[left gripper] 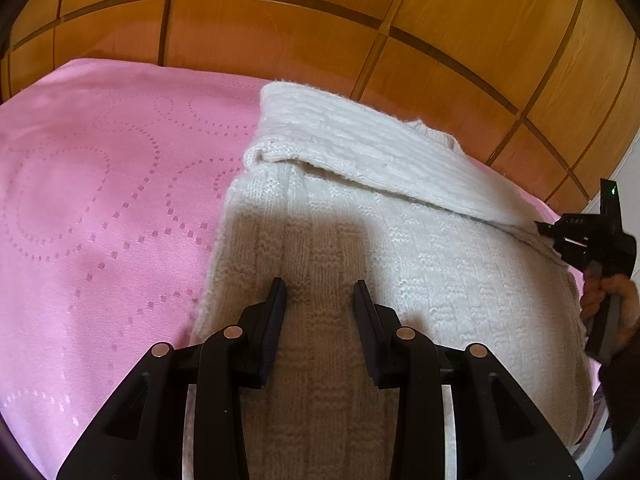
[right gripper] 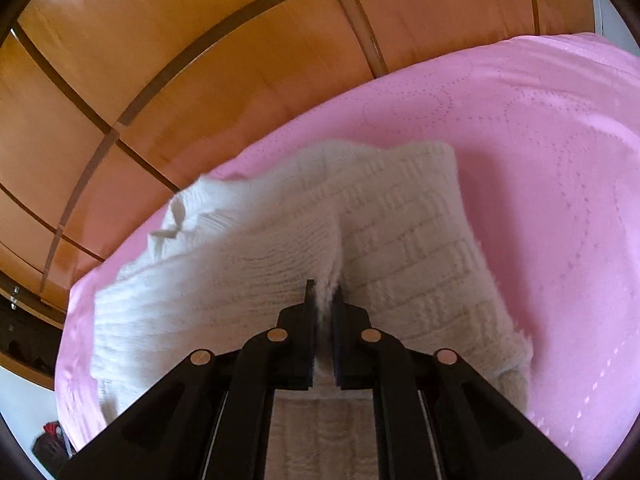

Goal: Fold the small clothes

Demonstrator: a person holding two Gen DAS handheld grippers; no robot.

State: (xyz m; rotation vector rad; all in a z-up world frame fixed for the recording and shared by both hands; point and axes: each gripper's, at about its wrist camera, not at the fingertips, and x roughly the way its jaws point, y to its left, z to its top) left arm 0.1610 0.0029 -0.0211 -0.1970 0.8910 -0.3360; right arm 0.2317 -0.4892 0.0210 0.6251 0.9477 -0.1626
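**Folding a cream knit on a pink bed**

Spreading across most of both views is the pink bedcover [left gripper: 100, 200], lying flat in front of a panelled wooden wall [left gripper: 280, 28]. Resting on it, toward the side nearest that wall, is the cream knitted sweater [left gripper: 420, 248], its body lying flat and one part [left gripper: 380, 152], probably a sleeve, already lying folded across the top.

The left gripper [left gripper: 320, 292] is hovering over the sweater's ribbed body, its jaws standing partly apart with nothing pinched between them; whether the tips are touching the wool I cannot tell. The right gripper [right gripper: 323, 294] is clamping a fold of the knit, cream fuzz showing in the narrow slot between its jaws, and the fabric is rising into a ridge at the pinch. In the left view a hand [left gripper: 608, 296] is holding that gripper at the sweater's far edge.

The knit is looking thick, soft and limp, likely light but stretchy, so it will probably be sagging and dragging rather than holding a crease. Taking it at a hem or side edge, through both layers, seems safest; pinching a single layer may be pulling the folded part askew.
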